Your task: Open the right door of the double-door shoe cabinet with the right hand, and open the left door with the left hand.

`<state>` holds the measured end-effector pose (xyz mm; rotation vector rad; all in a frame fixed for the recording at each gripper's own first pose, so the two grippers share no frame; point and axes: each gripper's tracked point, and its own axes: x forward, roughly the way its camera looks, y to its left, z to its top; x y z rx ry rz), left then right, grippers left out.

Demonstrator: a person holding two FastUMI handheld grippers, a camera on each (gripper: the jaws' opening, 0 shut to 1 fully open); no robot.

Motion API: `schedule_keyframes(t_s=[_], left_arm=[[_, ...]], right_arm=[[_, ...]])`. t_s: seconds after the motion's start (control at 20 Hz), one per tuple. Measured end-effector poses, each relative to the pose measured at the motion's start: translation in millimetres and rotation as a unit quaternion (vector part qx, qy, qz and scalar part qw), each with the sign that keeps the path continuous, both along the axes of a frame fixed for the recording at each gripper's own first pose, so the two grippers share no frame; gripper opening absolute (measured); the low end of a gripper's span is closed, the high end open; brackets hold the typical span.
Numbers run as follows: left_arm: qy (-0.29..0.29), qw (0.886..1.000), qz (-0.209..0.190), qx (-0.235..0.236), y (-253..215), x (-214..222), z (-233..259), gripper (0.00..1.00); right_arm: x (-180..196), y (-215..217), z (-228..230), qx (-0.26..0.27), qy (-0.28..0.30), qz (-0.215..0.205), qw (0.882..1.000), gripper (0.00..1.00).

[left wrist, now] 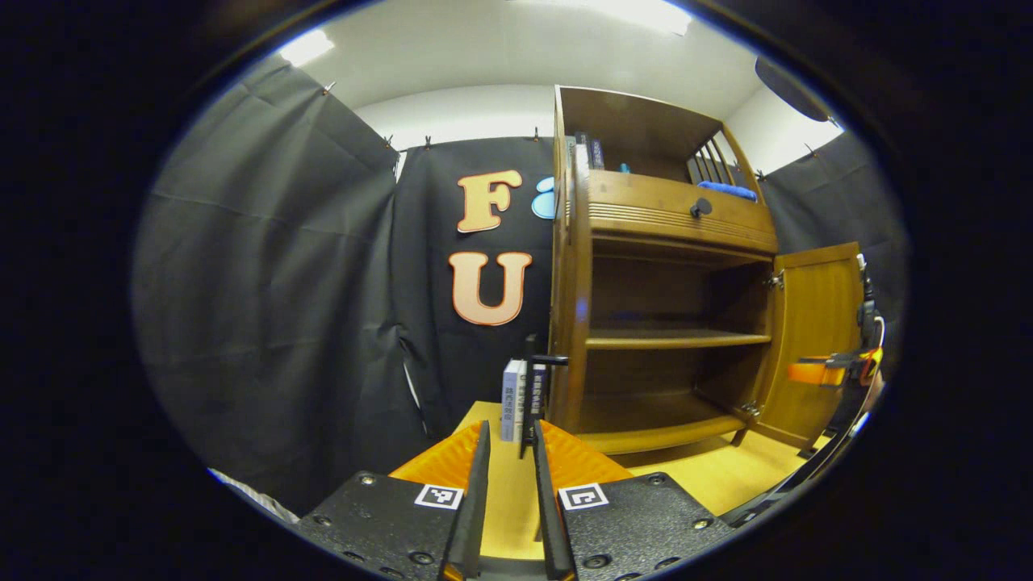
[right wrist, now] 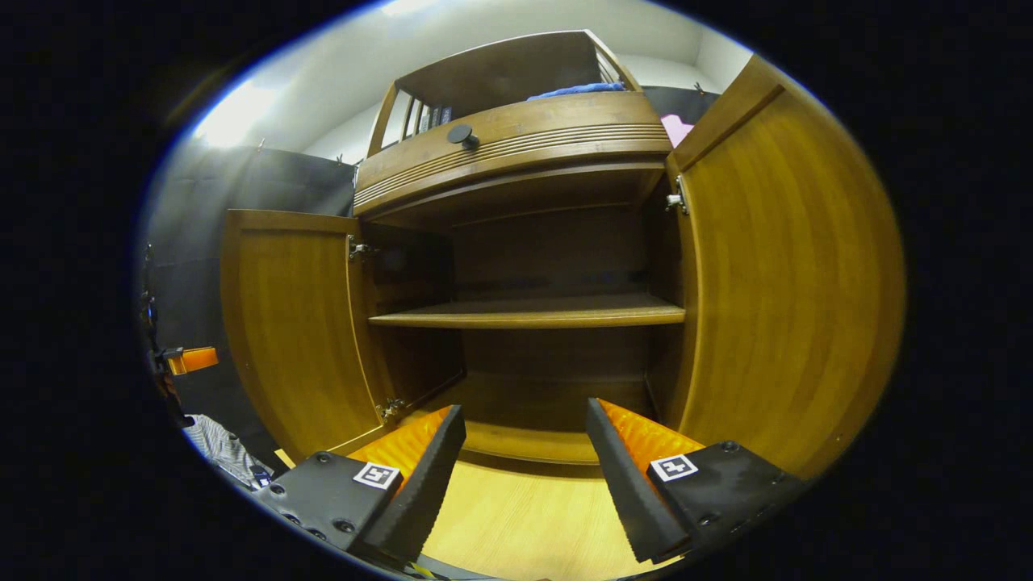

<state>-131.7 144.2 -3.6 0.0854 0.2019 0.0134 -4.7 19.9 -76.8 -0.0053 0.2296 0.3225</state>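
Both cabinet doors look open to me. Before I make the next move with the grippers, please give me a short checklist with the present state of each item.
1. Right door swung fully out: ok.
2. Left door swung out: ok, its inner face shows in the right gripper view.
3. Right gripper free: ok, fingers wide apart with nothing between them.
4. Left gripper free: ok, a narrow gap between the fingers and nothing in it.
5. Books apart from the left door: cannot tell; they stand upright close to its handle.
6. Doors will stay put unheld: cannot tell.
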Motion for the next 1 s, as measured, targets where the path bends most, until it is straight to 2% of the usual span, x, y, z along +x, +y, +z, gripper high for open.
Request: schedule_keyframes(t_s=[0.05, 0.1, 0.15, 0.2, 0.25, 0.3, 0.35, 0.4, 0.45, 0.5, 0.55, 0.6, 0.65, 0.75, 0.85, 1.0], left_arm=[[-0.003, 1.000, -0.009, -0.008, -16.5, 0.2, 1.2, 0.25], [-0.004, 1.000, -0.022, -0.018, -34.4, 1.9, 1.6, 0.30], [-0.006, 0.999, -0.038, -0.029, -54.4, 5.9, 2.9, 0.25], [-0.007, 0.997, -0.063, -0.047, -78.0, 10.6, 2.6, 0.30], [-0.007, 0.993, -0.092, -0.069, -105.4, 13.9, 1.7, 0.30], [-0.008, 0.989, -0.118, -0.086, -128.7, 18.2, 3.3, 0.30], [-0.009, 0.985, -0.143, -0.099, -149.4, 22.8, 4.9, 0.26], [-0.010, 0.980, -0.166, -0.107, -169.1, 26.9, 5.2, 0.30], [-0.012, 0.976, -0.185, -0.112, -186.7, 32.8, 7.0, 0.30], [-0.015, 0.972, -0.201, -0.119, -202.1, 38.3, 8.1, 0.30], [-0.018, 0.967, -0.218, -0.129, -217.5, 44.5, 10.4, 0.30], [-0.019, 0.963, -0.234, -0.136, -232.0, 47.6, 9.3, 0.30], [-0.022, 0.959, -0.247, -0.137, -241.9, 53.1, 8.9, 0.30], [-0.033, 0.958, -0.255, -0.128, -253.8, 69.1, 10.1, 0.30], [-0.043, 0.963, -0.236, -0.121, -253.5, 88.0, 7.5, 0.30], [-0.048, 0.971, -0.210, -0.102, -253.1, 106.1, -3.4, 0.37]], right_arm=[[-0.4, 2.4, -3.2, 0.001, 0.002, 0.008, 1.000, 0.97], [-0.8, 5.1, -5.6, 0.001, 0.003, 0.016, 1.000, 0.98], [-1.2, 6.3, -6.6, 0.000, 0.006, 0.022, 1.000, 0.98], [-1.8, 7.5, -7.6, 0.000, 0.007, 0.027, 1.000, 0.98], [0.0, 10.1, -7.7, 0.000, 0.007, 0.029, 1.000, 0.89], [0.3, 9.8, -7.5, 0.000, 0.006, 0.030, 1.000, 0.89], [-0.5, 8.1, -7.0, 0.000, 0.004, 0.027, 1.000, 0.98], [-0.7, 6.6, -6.0, -0.001, 0.002, 0.023, 1.000, 0.98], [-1.2, 3.5, -4.6, -0.002, 0.001, 0.017, 1.000, 0.98], [-3.5, -1.5, -3.6, -0.004, -0.002, 0.010, 1.000, 0.89], [-5.6, -8.0, -2.9, -0.005, -0.004, 0.002, 1.000, 0.89], [-8.8, -15.5, -2.1, -0.007, -0.006, -0.007, 1.000, 0.98], [-10.8, -22.2, -1.5, -0.008, -0.007, -0.016, 1.000, 0.98], [-13.4, -34.4, 0.2, -0.009, -0.009, -0.035, 0.999, 1.00], [-15.7, -46.9, 1.8, -0.012, -0.012, -0.057, 0.998, 0.98], [-18.8, -58.5, 5.6, -0.015, -0.018, -0.080, 0.997, 0.98]])
